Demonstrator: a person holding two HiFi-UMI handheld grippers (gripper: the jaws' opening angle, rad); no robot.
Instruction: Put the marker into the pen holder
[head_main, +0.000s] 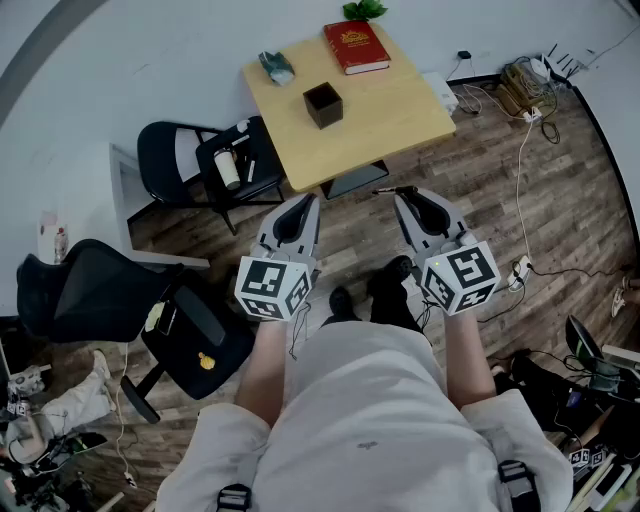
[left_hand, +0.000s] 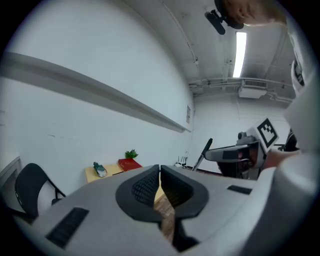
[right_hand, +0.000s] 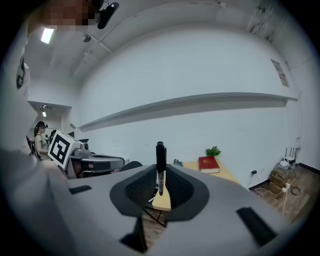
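The black marker (right_hand: 160, 168) stands upright between the pads of my right gripper (right_hand: 160, 186), which is shut on it. From the head view the marker (head_main: 394, 189) lies crosswise at that gripper's tip (head_main: 406, 196). The pen holder (head_main: 323, 104), a small black square box, sits mid-table on the light wooden table (head_main: 400, 115), well ahead of both grippers. My left gripper (head_main: 303, 203) is held level beside the right one, shut, with nothing between its pads (left_hand: 148, 186). Both grippers hover over the wooden floor, short of the table's near edge.
A red book (head_main: 356, 47), a green plant (head_main: 364, 9) and a teal object (head_main: 277, 67) lie at the table's far side. A black chair (head_main: 200, 160) stands left of the table and an office chair (head_main: 100, 290) nearer left. Cables (head_main: 520, 90) run along the right floor.
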